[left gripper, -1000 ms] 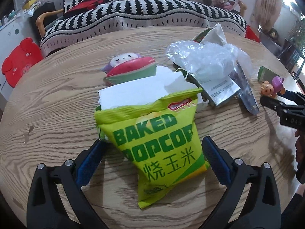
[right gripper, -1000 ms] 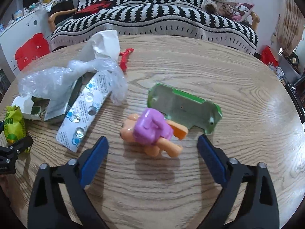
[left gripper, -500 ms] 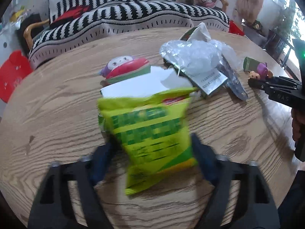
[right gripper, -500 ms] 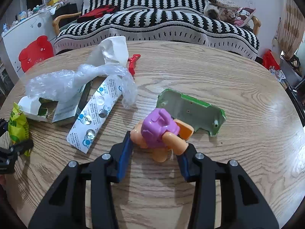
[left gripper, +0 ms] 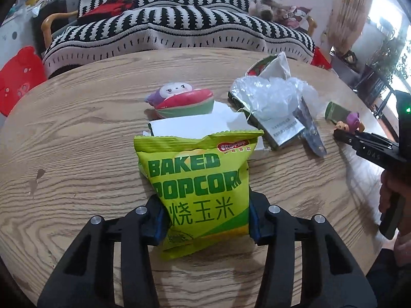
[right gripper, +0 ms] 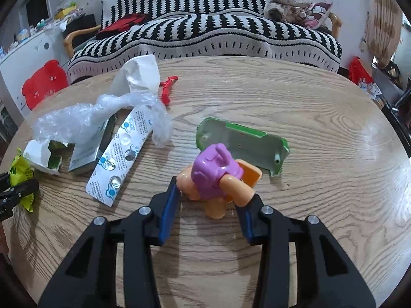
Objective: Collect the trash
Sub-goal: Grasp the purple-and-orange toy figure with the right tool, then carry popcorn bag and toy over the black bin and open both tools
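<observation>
Popcorn bag: sits between the fingers of the left gripper, lower half pinched by the blue pads, top edge fanning up and away from the tips. Jaws are closing on it, pads already pressing both side edges. Reads as a light, crinkly foil pouch, likely near empty: it will buckle rather than resist, and the film is slick. Best hold is low and across the full width as now; a grip on the loose top flap would probably slip.

Toy figure, purple and orange hard plastic: between the fingers of the right gripper, clamped at its lower body and limbs. Rigid, rounded and glossy, so it may pivot or squirt out if the squeeze is off-centre.

Beyond the left tips: white torn carton touching the bag's top edge, could drag along on lift. Further out, a squishy toy. To the right of those, crumpled clear plastic over a foil box.

Beyond the right tips: green plastic shell just behind the figure, touching or nearly so. Left of the tips: blister pack, then the clear plastic. All on the wooden table. Nothing blocks a straight lift for either hand.
</observation>
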`<state>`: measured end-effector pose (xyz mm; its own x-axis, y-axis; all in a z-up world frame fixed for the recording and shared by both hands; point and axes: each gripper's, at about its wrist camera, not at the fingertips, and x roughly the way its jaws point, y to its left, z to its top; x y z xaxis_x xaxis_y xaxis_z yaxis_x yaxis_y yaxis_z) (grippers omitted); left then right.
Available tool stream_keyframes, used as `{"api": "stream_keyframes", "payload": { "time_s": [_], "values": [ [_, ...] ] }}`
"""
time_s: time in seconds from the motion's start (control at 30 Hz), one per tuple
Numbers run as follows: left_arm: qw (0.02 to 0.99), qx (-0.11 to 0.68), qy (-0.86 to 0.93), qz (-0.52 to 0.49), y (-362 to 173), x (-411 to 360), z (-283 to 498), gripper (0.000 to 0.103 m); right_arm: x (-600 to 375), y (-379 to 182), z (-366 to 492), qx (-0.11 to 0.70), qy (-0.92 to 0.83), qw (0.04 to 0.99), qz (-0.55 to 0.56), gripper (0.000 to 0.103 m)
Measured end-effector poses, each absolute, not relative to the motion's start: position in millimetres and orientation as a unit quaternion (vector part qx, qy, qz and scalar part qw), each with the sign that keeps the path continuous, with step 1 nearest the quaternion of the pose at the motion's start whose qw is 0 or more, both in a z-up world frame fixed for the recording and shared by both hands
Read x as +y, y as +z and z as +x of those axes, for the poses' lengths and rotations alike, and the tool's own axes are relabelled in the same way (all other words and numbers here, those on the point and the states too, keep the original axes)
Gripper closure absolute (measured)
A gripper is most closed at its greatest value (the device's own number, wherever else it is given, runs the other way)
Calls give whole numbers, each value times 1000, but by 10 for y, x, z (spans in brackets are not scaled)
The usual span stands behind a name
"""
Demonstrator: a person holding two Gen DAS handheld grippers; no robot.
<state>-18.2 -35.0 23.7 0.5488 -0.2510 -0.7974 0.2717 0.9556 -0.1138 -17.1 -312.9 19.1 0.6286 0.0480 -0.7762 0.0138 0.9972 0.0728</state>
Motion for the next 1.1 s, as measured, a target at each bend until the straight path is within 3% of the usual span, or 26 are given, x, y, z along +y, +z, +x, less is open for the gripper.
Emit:
{"api": "stream_keyframes", "payload": {
  "time_s": [0.6, 0.8, 0.93, 1.1],
  "values": [
    [880, 442, -173, -7, 319, -613, -272, 56, -3173, 341, -288, 413, -3, 910, 45, 61],
    [875, 423, -235, 4, 560, -1242, -767, 56, -3407, 905, -1038, 324, 1, 940, 110, 61],
    [861, 414, -294, 29, 794, -1761, -1236, 56, -3675, 1129, -1791, 310, -31, 949, 47, 61],
    [801, 432, -401, 103, 880, -2648, -1864, 56, -4319, 1079, -2714, 326, -64, 938, 101, 61]
  ]
}}
